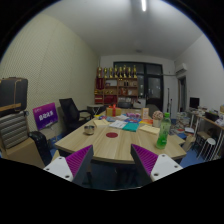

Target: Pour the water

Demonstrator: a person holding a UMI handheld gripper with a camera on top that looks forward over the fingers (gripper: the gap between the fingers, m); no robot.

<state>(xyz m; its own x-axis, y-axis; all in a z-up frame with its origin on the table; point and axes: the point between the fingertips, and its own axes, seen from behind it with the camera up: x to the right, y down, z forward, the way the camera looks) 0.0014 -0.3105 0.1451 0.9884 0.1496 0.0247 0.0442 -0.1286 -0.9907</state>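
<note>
Office room, pale walls, ceiling strip light; wooden shelf unit (pixel 118 88) against the far wall, black swivel chair (pixel 71 110) to one side. Pale wooden desk (pixel 112 147) fills the middle, cluttered with a teal flat item (pixel 131 127), a small grey bowl (pixel 89 129) and a red round object (pixel 112 134), all standing ahead of the claw (pixel 113 163). Tall translucent green plastic bottle (pixel 163 134) upright near the desk's edge, beyond the fingers, well apart from them. Claw spread wide, magenta pads (pixel 79 160) empty.
</note>
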